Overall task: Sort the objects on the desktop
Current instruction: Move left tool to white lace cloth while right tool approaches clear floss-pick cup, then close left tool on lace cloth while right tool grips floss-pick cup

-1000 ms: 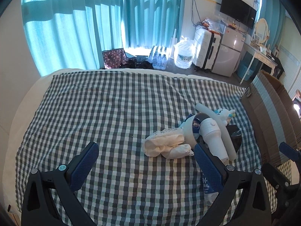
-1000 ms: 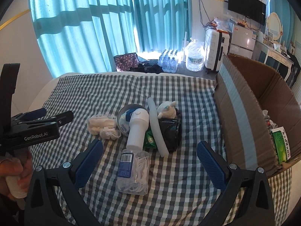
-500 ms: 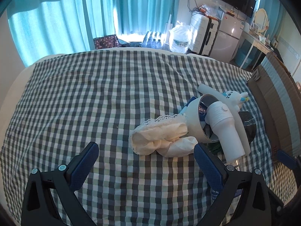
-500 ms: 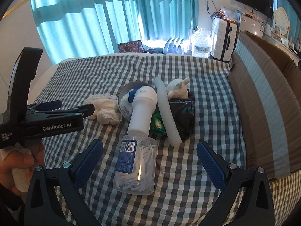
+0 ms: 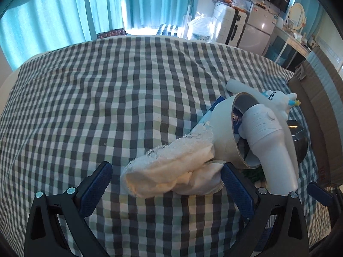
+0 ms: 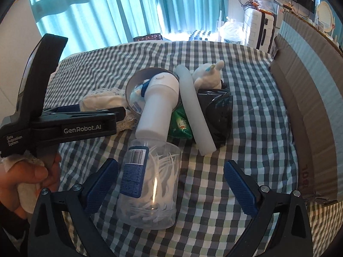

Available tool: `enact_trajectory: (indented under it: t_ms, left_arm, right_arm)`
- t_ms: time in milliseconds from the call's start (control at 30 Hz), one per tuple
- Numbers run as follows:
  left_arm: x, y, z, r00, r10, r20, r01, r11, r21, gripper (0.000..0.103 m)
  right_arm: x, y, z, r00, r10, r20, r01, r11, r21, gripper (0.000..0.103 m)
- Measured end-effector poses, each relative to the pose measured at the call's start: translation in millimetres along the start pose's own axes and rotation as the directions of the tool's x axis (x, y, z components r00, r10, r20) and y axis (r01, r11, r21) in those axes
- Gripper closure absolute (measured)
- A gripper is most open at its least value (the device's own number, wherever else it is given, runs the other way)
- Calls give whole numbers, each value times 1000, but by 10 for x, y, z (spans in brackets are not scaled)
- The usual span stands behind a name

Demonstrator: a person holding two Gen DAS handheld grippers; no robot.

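Note:
A pile of objects lies on the checked cloth [image 5: 107, 98]. My left gripper [image 5: 166, 184] is open, its pads on either side of a cream lace-trimmed cloth [image 5: 171, 171], also seen in the right wrist view [image 6: 103, 100]. Beside it lie a round bowl [image 5: 225, 132], a white handheld device [image 5: 270, 141], a white tube [image 6: 193, 111] and a white plush toy [image 6: 208, 75]. My right gripper [image 6: 171, 184] is open around a clear tub of floss picks [image 6: 150, 184] with a blue label. The left gripper [image 6: 70, 124] shows from the side in the right wrist view.
A large cardboard box [image 6: 310, 107] stands along the right edge of the bed. A black container [image 6: 216, 111] and a green packet [image 6: 180, 124] lie in the pile. Curtains, a suitcase [image 5: 227, 25] and water bottles are beyond the far edge.
Both grippers have moved forward and down. The left now brackets the cream cloth; the right now brackets the floss pick tub. Both jaws stay open.

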State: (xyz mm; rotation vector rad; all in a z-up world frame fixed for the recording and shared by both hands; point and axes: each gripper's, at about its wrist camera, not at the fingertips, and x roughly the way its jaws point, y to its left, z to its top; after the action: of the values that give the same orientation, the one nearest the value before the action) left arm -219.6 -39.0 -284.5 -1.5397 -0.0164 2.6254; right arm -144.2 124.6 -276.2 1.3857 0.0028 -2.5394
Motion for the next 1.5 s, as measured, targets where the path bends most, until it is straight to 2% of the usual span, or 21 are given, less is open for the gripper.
enact_trajectory:
  t_ms: [133, 333, 400, 500, 533, 567, 700, 767, 867, 1033, 1233, 1500]
  left_arm:
    - [104, -53, -39, 999, 47, 8, -48, 998, 30, 0]
    - [191, -31, -88, 1000, 21, 10, -21, 1000, 2, 0]
    - [228, 68, -118, 999, 48, 14, -48, 999, -16, 2]
    - [255, 114, -143, 999, 35, 18, -34, 999, -25, 18]
    - [239, 106, -147, 999, 30, 29, -30, 999, -25, 33]
    - [226, 104, -142, 999, 25, 37, -25, 1000, -18, 47]
    - [168, 108, -127, 999, 28, 45, -27, 1000, -11, 67]
    - [132, 159, -123, 999, 21, 47, -20, 999, -34, 81]
    - [38, 254, -32, 999, 4, 50, -1, 998, -64, 88]
    - [-133, 295, -77, 998, 2, 58, 2, 998, -59, 90]
    - [-391, 269, -174, 998, 25, 65, -21, 998, -63, 90]
    - [-941, 199, -235, 989, 49, 137, -43, 998, -49, 89]
  right_arm:
    - [98, -20, -33, 1000, 16, -22, -15, 1000, 11, 4]
    - [218, 76, -71, 999, 36, -33, -36, 999, -15, 4]
    - [260, 109, -76, 999, 33, -42, -35, 999, -25, 5]
    - [379, 97, -99, 995, 48, -84, -49, 999, -9, 8]
    - [423, 84, -110, 993, 52, -103, -52, 999, 4, 11]
    - [469, 73, -124, 991, 57, -120, -55, 998, 17, 19]
    - [487, 107, -159, 992, 7, -126, -10, 1000, -20, 38]
    - [482, 96, -166, 991, 13, -134, -16, 1000, -15, 38]
    - [464, 49, -156, 989, 19, -144, -20, 1000, -6, 39]
    - [318, -86, -98, 990, 21, -142, -18, 1000, 19, 39]
    - [36, -199, -118, 995, 26, -99, -22, 999, 45, 39]
    - [-233, -151, -81, 999, 24, -42, -23, 999, 36, 39]
